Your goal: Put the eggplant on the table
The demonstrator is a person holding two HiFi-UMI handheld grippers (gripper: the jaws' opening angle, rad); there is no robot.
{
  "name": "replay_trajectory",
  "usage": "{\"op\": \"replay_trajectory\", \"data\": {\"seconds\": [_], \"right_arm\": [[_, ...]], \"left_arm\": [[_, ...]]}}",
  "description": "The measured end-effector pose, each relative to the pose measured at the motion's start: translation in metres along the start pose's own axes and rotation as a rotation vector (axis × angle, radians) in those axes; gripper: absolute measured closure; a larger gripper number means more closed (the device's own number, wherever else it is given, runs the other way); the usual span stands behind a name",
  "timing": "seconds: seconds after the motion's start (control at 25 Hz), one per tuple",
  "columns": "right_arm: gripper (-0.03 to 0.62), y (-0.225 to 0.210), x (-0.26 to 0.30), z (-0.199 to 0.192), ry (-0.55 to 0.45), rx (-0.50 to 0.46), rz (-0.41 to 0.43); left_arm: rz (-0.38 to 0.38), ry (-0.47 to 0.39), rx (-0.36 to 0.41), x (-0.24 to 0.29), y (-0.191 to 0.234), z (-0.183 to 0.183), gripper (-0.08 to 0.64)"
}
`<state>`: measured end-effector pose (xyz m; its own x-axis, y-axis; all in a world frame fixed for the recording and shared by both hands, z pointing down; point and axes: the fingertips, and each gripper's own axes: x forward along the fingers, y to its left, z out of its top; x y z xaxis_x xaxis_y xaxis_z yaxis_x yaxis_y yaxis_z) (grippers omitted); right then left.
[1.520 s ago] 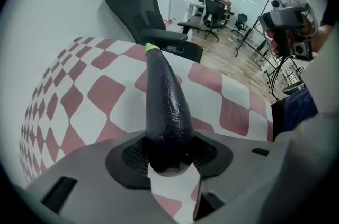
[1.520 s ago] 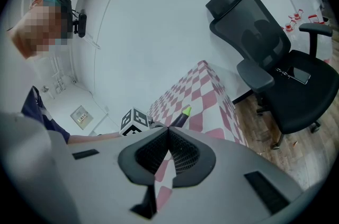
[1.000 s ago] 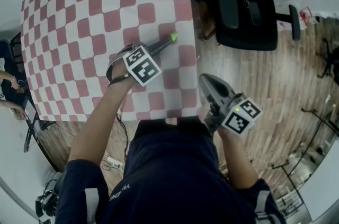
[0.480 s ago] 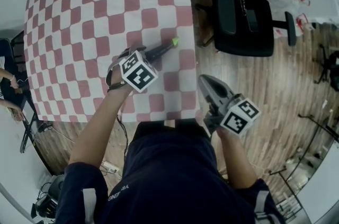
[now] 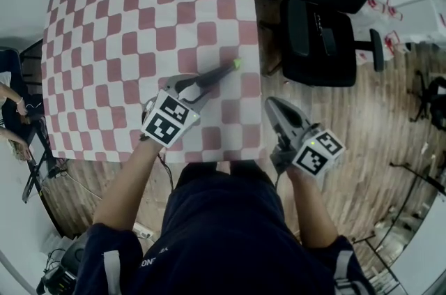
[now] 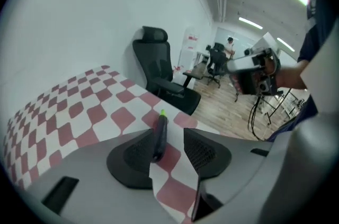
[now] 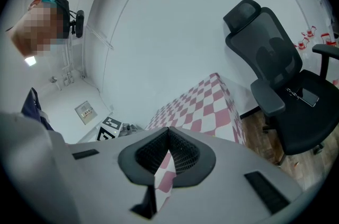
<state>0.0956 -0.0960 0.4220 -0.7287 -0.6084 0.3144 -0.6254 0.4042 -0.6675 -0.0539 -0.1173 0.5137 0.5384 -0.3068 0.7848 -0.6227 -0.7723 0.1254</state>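
purple-black eggplant (image 5: 216,74) is seen lying on the checkered tablecloth (image 5: 125,21) near its right edge. left gripper (image 5: 187,86) jaws are apart, closing, nothing gripped. right gripper (image 5: 277,112) is closed, empty. eggplant could be knocked off that edge if clipped.

Head view looks steeply down; both gripper views share the checkered table (image 5: 139,21).

So the left gripper (image 6: 168,135) points steeply down off the end of the left forearm (image 5: 125,175), jaws apart but closing with nothing pinched between them, while the right gripper (image 7: 168,133), off to its right, sits near level on the right forearm (image 5: 306,206), jaws touching and empty.
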Motion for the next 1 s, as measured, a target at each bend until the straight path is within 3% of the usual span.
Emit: {"op": "replay_trajectory", "data": {"seconds": [0.12,0.32,0.6,1.0], "right_arm": [[0.575,0.010,-0.001,0.006,-0.012,-0.023,0.008],[0.575,0.027,-0.006,0.011,-0.032,-0.053,0.014],[0.575,0.053,-0.014,0.013,-0.045,-0.104,0.039],[0.575,0.086,-0.024,0.012,-0.051,-0.185,0.078]], "left_arm": [[-0.030,-0.138,-0.045,-0.021,-0.013,0.015,0.409],[-0.047,-0.292,-0.157,-0.054,-0.025,0.024,0.448],[-0.044,-0.407,-0.245,-0.091,-0.035,0.010,0.508],[-0.049,-0.563,-0.326,-0.130,-0.048,0.013,0.528]]}}
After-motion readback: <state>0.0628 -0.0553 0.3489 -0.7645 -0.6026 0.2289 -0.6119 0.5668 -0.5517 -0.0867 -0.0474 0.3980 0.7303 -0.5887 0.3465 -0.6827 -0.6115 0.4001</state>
